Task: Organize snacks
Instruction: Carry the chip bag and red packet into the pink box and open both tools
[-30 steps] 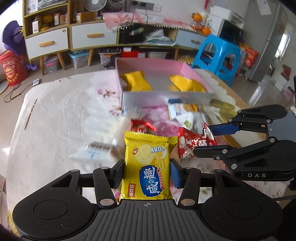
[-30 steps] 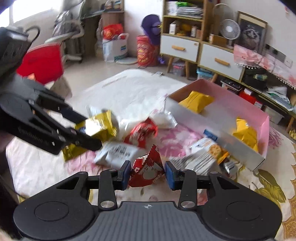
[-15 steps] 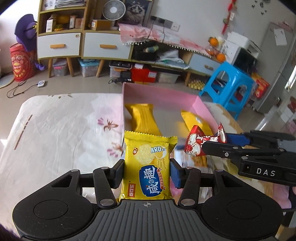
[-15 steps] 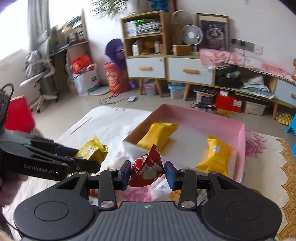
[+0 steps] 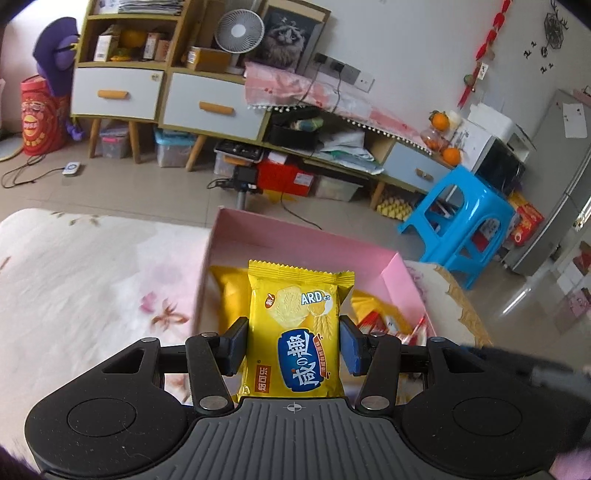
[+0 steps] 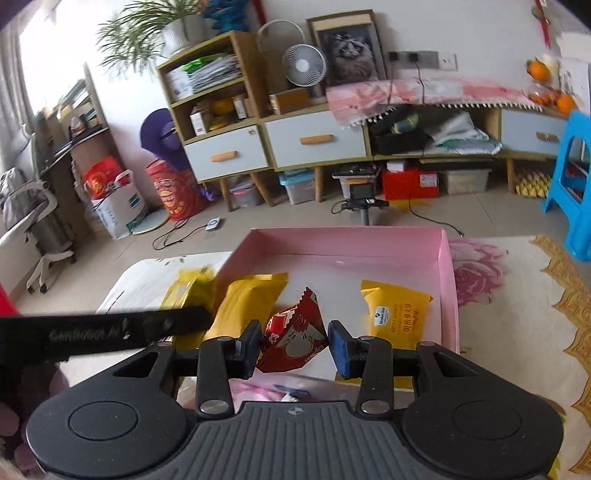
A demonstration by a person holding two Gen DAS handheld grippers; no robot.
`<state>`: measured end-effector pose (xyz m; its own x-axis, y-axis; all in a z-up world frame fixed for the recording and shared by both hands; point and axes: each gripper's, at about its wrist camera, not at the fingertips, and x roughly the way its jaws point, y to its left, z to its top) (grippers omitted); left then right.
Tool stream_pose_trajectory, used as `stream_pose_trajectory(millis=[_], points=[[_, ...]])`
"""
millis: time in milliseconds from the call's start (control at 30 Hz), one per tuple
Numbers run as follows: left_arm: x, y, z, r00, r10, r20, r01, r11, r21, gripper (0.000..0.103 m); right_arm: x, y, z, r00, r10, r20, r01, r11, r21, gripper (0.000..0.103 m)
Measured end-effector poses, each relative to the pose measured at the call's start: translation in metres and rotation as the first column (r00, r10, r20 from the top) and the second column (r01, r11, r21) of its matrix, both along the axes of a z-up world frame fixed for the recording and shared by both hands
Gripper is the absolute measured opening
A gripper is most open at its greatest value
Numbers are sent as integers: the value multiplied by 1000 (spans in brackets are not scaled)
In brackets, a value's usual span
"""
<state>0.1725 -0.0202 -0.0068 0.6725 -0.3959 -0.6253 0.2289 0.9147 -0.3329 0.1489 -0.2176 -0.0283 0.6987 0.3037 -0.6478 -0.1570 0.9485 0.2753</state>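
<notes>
A home living room: drawer cabinets (image 6: 314, 140), desk fan (image 6: 304, 65), potted plant (image 6: 147, 33), fridge (image 5: 554, 177).

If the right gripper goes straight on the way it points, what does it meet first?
Probably the bare floor of the pink box, between the two yellow packets lying there. The right gripper holds a red packet; depth is unclear.

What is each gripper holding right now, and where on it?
Left gripper: yellow cracker pack, pinched at its side edges. Right gripper: red snack packet, by its sides.
</notes>
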Motion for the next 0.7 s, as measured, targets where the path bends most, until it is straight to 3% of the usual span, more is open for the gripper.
stream_pose_trajectory(millis=[267,400,700], points=[[28,-22,-22,1000,-9,-25,11,998,67,48,5,0,-17,999,-1,-37,-2,996,-84,30],[32,-29,-24,1000,-21,7,20,995,95,48,8,-4,-21,999,-16,-35,13,994,-104,31],[38,-39,-21,999,-30,32,27,995,95,49,8,-5,-19,999,-28,-32,24,993,-113,32]])
